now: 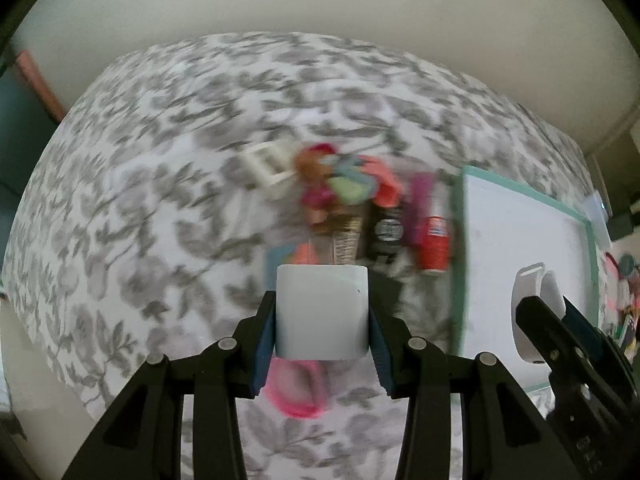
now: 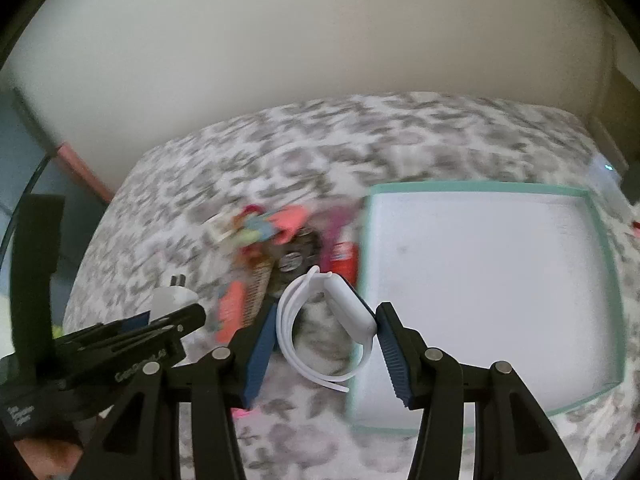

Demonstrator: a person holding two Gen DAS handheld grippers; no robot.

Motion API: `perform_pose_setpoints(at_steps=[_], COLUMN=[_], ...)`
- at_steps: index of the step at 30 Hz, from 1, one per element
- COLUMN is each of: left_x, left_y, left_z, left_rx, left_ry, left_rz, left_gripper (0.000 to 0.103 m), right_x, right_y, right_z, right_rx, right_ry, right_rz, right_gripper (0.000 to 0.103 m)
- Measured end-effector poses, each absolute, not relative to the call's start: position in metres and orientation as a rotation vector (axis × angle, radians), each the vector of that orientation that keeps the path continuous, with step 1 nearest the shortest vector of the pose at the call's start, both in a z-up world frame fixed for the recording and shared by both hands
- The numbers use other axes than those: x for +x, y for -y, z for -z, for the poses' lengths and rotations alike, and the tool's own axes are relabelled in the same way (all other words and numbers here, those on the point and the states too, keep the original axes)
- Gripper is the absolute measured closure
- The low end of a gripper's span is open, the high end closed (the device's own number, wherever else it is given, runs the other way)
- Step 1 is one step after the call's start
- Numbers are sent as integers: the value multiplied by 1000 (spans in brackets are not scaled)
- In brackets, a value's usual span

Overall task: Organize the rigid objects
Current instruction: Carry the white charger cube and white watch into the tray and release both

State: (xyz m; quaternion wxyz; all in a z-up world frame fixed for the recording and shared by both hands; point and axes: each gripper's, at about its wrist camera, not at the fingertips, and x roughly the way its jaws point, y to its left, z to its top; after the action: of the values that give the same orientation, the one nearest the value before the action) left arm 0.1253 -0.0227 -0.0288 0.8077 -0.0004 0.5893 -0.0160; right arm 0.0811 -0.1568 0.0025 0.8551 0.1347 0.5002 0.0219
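My left gripper (image 1: pixel 322 314) is shut on a white plug adapter (image 1: pixel 322 312), held above the floral bedspread; the adapter (image 2: pixel 170 300) also shows in the right wrist view with its pins up. My right gripper (image 2: pixel 326 332) is shut on a white smartwatch band (image 2: pixel 320 320), held near the left rim of a white tray with a mint-green edge (image 2: pixel 480 188). The same band (image 1: pixel 532 312) shows over the tray (image 1: pixel 520 240) in the left wrist view. A blurred pile of small items (image 1: pixel 360 208) lies on the bed left of the tray.
The pile holds a red bottle (image 1: pixel 434 244), a black round tin (image 1: pixel 388 230), a pink comb (image 1: pixel 420 200), colourful toys and a white frame-like piece (image 1: pixel 268 164). A pink ring (image 1: pixel 296 388) lies under my left gripper. A wall runs behind the bed.
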Motion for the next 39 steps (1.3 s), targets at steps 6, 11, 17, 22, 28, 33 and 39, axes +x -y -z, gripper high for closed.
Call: perform_pose_setpoints(at_steps=[6, 11, 17, 22, 28, 33, 39], left_x=[121, 126, 132, 132, 131, 128, 128], left_y=[79, 119, 158, 186, 204, 202, 186], left_z=[30, 42, 54, 58, 52, 45, 47], left_rx=[15, 38, 54, 78, 110, 108, 101], left_ry=[-1283, -1295, -1293, -1274, -1231, -1214, -1220], left_rz=[85, 130, 181, 228, 260, 256, 206], left_gripper=[59, 59, 59, 59, 59, 59, 59], right_x=[84, 79, 73, 67, 66, 65, 65], right_y=[216, 265, 314, 340, 347, 345, 343], right_z=[6, 17, 27, 27, 30, 30, 37], right_rx=[332, 331, 326, 323, 333, 332, 334], right_ry=[-1075, -1094, -1108, -1108, -1116, -1122, -1144], right_rz=[117, 262, 415, 501, 509, 505, 498], right_gripper=[50, 50, 50, 50, 50, 50, 49])
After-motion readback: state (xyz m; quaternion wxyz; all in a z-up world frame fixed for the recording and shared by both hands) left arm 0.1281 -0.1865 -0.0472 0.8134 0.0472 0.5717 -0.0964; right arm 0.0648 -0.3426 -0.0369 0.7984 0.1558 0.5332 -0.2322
